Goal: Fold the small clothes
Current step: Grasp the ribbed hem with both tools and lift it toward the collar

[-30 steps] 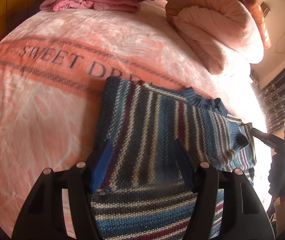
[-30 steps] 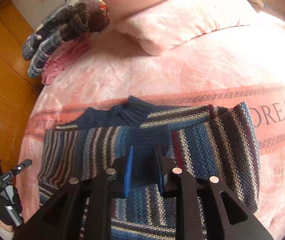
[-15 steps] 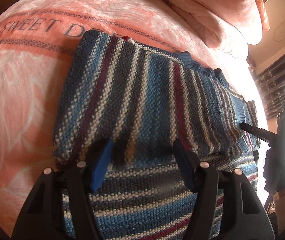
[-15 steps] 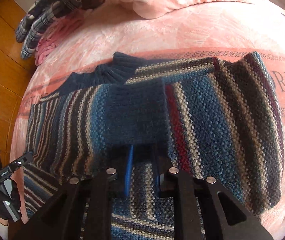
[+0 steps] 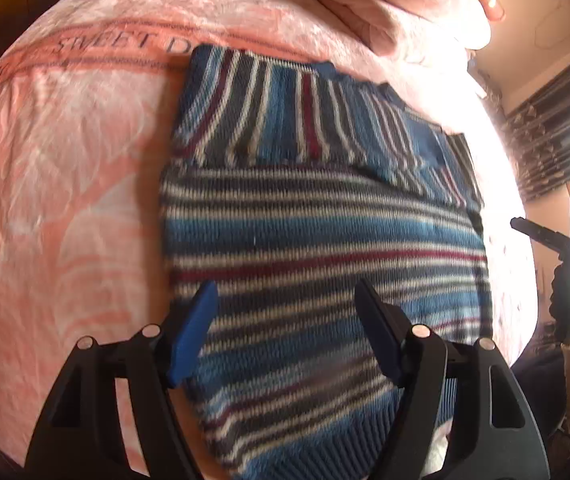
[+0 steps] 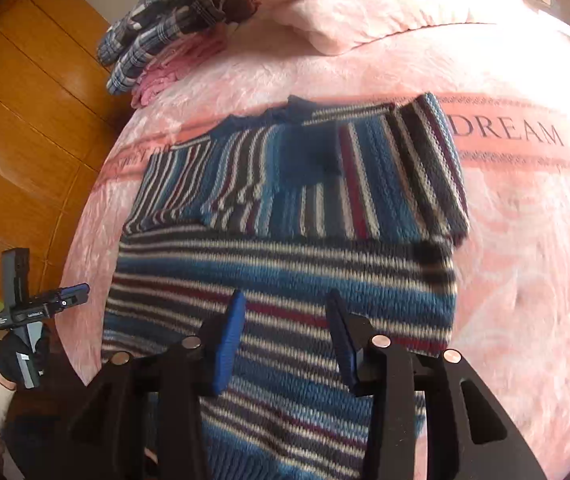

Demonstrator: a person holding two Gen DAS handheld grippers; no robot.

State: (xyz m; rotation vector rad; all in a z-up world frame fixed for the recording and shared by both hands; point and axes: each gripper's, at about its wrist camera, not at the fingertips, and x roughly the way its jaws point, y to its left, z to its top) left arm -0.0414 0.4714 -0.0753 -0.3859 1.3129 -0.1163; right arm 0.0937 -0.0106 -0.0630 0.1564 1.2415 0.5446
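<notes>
Striped knit sweater (image 5: 317, 240) lying on a pink blanket (image 5: 65, 200), both grippers hovering over it with jaws spread.

The left gripper (image 5: 285, 320) and right gripper (image 6: 283, 320) are each hanging above the near part of the sweater, gripping nothing. The sweater's sleeves are lying folded across its far part, stripes running crosswise to the body. A pink pillow (image 6: 385, 12) and a pile of plaid and pink clothes (image 6: 165, 32) are sitting at the blanket's far edge, well apart from the sweater.

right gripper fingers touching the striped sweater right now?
Cannot tell. In the right wrist view the right gripper is open over the striped sweater, empty, but that angle shows neither a gap nor contact.
</notes>
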